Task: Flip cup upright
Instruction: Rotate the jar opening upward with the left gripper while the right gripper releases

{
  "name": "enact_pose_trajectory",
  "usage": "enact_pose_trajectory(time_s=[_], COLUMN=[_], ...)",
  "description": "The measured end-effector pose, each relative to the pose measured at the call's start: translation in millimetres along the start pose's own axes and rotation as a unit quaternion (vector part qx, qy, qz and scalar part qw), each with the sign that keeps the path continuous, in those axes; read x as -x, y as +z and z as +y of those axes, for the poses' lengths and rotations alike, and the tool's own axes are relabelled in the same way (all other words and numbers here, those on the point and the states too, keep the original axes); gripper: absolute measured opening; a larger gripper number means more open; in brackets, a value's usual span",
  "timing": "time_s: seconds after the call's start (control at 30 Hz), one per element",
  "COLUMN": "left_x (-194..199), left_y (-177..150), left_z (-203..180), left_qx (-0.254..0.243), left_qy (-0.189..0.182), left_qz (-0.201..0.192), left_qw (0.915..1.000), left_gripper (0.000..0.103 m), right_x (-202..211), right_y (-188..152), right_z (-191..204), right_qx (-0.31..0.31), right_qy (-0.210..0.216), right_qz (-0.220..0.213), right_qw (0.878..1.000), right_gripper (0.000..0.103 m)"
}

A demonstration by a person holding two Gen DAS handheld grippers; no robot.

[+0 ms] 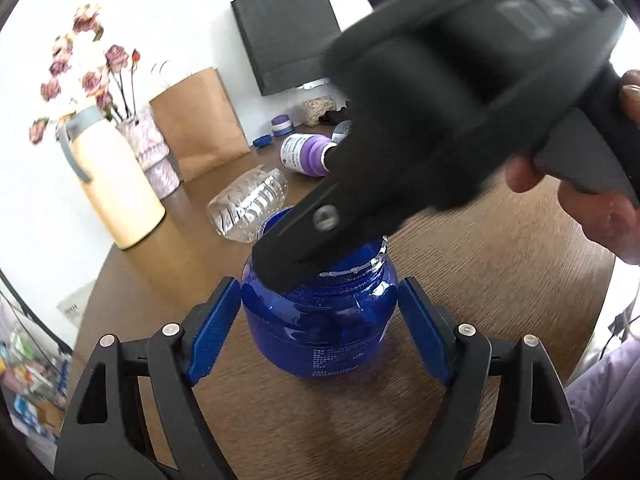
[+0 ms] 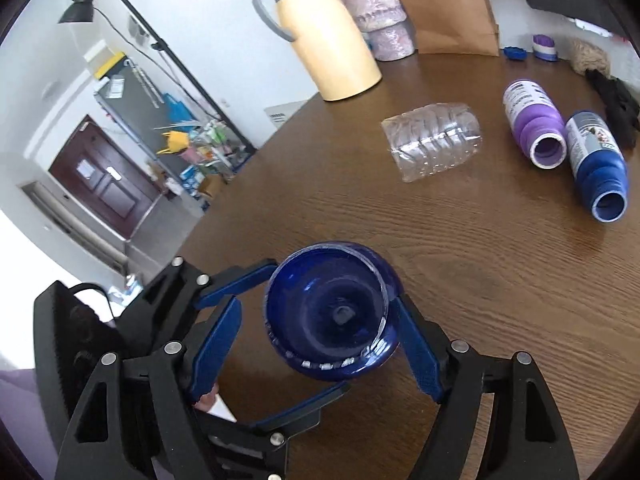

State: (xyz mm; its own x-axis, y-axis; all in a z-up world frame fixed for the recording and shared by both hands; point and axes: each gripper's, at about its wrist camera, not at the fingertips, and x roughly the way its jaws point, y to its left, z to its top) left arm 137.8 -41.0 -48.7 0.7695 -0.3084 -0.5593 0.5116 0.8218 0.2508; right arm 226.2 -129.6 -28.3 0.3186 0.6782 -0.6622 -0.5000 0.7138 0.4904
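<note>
A translucent blue cup [image 1: 320, 320] stands upright on the wooden table [image 1: 480, 280], mouth up. My left gripper [image 1: 319, 328] is open, its blue pads just off either side of the cup. My right gripper [image 2: 320, 340] hangs above the cup [image 2: 332, 316] and looks down into its mouth; it is open, with one finger [image 2: 416, 356] against the rim's outside and the other [image 2: 216, 344] apart from it. In the left wrist view the right gripper's black finger [image 1: 296, 248] reaches over the cup's mouth.
A clear plastic bottle [image 2: 434, 146], a purple bottle [image 2: 534, 128] and a blue bottle [image 2: 598, 164] lie on their sides farther back. A cream jug [image 2: 324, 32], a vase with dried roses [image 1: 148, 148], a brown paper bag [image 2: 448, 4] and a black bag [image 1: 288, 28] stand at the far edge.
</note>
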Motion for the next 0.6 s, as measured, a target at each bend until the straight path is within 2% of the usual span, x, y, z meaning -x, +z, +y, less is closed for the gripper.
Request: enact_pose_trajectory(time_s=[0.13,0.3,0.47,0.57,0.6], left_x=[-3.8,-9.7,-17.5,-15.9,-16.8], left_y=[-1.8,-3.1,-8.7,-11.4,-13.0], left_z=[14.0,31.0,58.5,54.4,47.9], left_qx=[0.051,0.109,0.187,0.185,0.176], left_qy=[-0.012,-0.026,-0.053,-0.049,-0.048], left_qz=[0.009,0.009,0.006,0.003,0.007], left_qw=[0.9986,0.9937,0.981,0.9816,0.9832], left_gripper=[0.078,0.078,0.077,0.077,0.078], right_x=[4.0,9.2,26.2,31.4,30.9], right_y=[-4.2,-9.9,-19.3,-22.7,-24.6], right_z=[-3.8,-12.4,-22.6,-28.2,-30.3], right_qx=[-0.009,-0.026,-0.038,-0.045,-0.045], right_qy=[0.04,0.046,0.021,0.009,-0.008], right_qz=[-0.011,-0.03,-0.065,-0.077,-0.078], right_qw=[0.999,0.998,0.997,0.996,0.996], right_gripper=[0.081,0.081,0.081,0.081,0.081])
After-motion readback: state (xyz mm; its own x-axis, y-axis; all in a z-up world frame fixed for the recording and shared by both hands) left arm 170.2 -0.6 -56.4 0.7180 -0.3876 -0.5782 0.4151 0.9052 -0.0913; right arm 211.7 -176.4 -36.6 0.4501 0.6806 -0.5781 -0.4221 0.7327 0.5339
